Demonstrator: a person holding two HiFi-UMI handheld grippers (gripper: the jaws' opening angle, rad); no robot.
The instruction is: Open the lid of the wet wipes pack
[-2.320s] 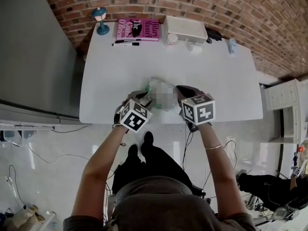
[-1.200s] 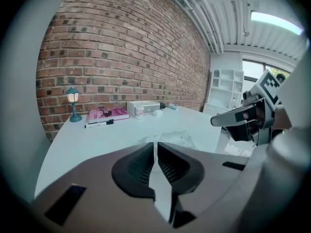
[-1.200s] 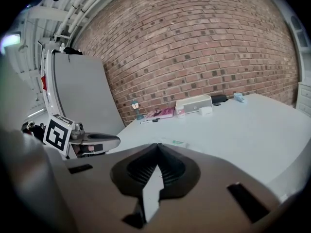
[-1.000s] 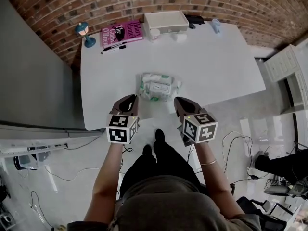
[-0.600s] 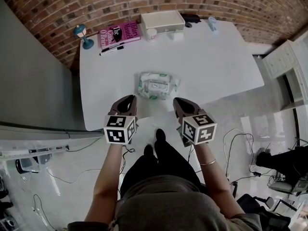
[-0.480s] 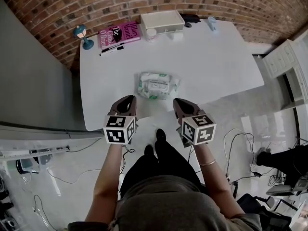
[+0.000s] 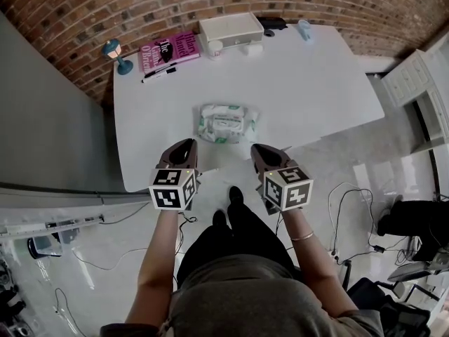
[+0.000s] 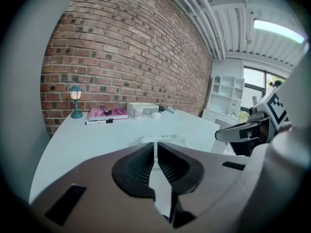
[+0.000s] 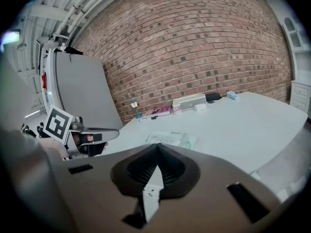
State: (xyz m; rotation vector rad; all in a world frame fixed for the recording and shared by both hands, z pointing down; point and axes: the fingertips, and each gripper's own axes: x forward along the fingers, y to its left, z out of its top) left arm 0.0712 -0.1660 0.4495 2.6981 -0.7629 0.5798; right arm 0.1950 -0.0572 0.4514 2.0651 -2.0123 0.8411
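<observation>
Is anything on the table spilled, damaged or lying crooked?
Nothing stands out. The pack lies flat on the table, its lid seemingly shut. The book, pen and box sit in order along the far edge. No spill or damage shows.

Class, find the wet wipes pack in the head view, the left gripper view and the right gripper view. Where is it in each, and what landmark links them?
Head view: wet wipes pack lies near the picture's centre.
Left gripper view: it sits just below centre, seen low and flat.
Right gripper view: it sits slightly right of centre, below the middle.
Shared landmark: the teal lamp, far beyond the pack.
</observation>
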